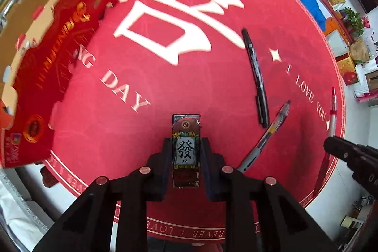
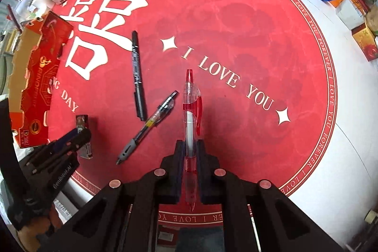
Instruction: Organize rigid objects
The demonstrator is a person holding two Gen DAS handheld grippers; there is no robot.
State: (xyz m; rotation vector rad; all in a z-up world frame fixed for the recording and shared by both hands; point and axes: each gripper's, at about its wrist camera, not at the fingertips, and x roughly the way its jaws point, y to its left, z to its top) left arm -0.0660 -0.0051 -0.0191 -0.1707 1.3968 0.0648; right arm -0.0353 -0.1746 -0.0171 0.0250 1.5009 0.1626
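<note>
Red round mat (image 2: 236, 27) underneath. A mahjong-print card box (image 1: 186, 150) was pinched by the left gripper (image 1: 186, 152), a clear red pen (image 2: 191, 124) clamped in the right gripper (image 2: 190, 152). Black marker (image 2: 137, 72) and grey-grip pen (image 2: 146, 126) were left lying beside the red carton (image 2: 37, 82).

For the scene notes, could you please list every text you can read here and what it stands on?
"I LOVE YOU": red mat.
"DAY": same mat.
"I LOVE YOU FOREVER": mat's border ring.
"發" over "FO": small box in the left tool.
Red carton: gold lettering blurred.
Black marker: print too small.
</note>
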